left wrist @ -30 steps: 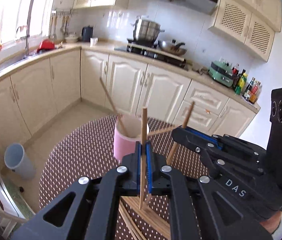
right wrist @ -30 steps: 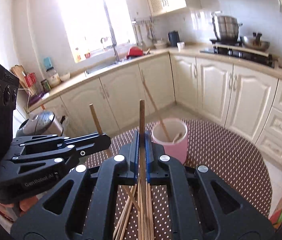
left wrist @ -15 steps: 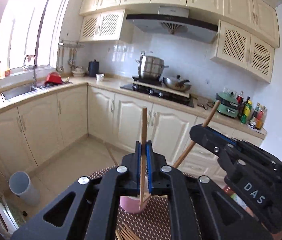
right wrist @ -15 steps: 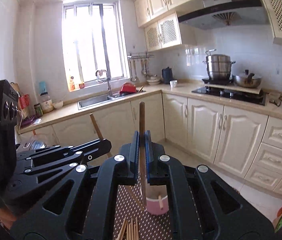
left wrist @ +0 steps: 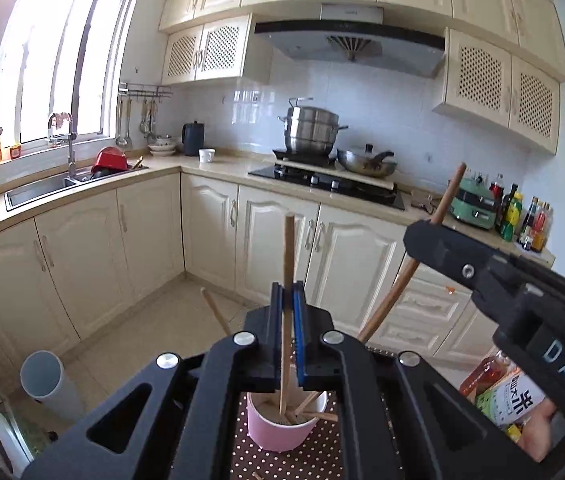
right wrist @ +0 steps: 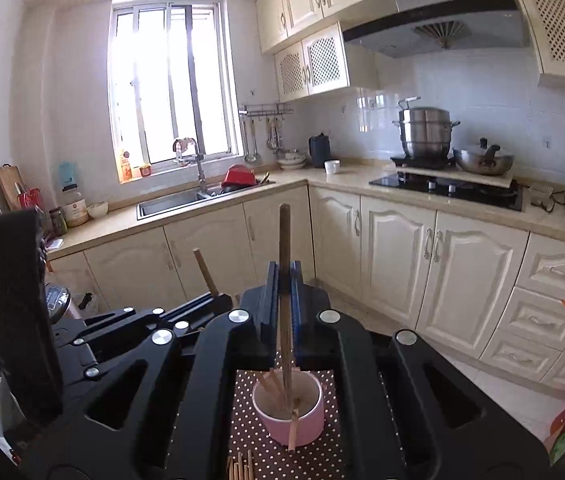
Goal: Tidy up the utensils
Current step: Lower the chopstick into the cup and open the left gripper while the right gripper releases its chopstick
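both grippers we hold are clamped tight, each on 1 wooden chopstick: our left gripper (left wrist: 287,344) pinches a pale chopstick (left wrist: 288,264) upright, and our right gripper (right wrist: 285,312) pinches a darker chopstick (right wrist: 285,256). just below them a pink cup (right wrist: 288,416) stands on the dotted tablecloth (right wrist: 282,462), with several chopsticks leaning inside it. more loose chopsticks (right wrist: 238,468) lie on the cloth nearer us. farther off we see cream cabinets (right wrist: 398,256) and a steel pot (right wrist: 424,132).
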`<move>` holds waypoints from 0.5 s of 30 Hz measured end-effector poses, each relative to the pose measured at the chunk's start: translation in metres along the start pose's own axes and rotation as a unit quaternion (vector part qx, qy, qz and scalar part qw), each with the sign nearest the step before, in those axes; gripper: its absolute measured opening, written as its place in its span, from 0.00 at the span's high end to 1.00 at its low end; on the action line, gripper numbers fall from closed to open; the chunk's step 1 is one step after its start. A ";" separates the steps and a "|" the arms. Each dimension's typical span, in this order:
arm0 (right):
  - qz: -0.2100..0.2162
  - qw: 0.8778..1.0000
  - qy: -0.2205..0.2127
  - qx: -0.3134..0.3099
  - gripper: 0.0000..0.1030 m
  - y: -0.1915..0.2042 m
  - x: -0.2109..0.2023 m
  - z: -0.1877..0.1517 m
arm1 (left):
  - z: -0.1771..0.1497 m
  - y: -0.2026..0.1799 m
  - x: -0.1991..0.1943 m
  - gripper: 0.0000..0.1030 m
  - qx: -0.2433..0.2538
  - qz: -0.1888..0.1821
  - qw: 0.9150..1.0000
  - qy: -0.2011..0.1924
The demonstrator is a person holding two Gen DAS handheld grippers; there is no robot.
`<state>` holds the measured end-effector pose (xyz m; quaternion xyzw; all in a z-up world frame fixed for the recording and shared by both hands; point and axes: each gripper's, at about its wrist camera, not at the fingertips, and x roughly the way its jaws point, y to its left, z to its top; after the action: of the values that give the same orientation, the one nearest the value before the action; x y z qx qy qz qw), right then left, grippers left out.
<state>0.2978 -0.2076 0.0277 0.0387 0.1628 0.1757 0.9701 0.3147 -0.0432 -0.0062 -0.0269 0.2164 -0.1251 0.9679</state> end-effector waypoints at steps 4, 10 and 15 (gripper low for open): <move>0.005 1.000 0.017 0.007 0.95 -0.003 0.008 -0.010 | -0.012 0.005 0.011 0.95 0.000 0.007 1.000 0.019; 0.007 0.999 0.038 0.010 0.94 -0.004 0.017 -0.022 | -0.016 0.013 0.009 0.92 0.001 0.013 1.000 0.023; 0.013 0.998 0.053 0.016 0.94 -0.005 0.020 -0.031 | -0.019 0.014 0.000 0.65 0.010 0.024 1.000 0.013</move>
<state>0.3069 -0.2046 -0.0086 0.0467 0.2158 0.1870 0.9572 0.3098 -0.0294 -0.0247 -0.0107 0.2279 -0.1038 0.9681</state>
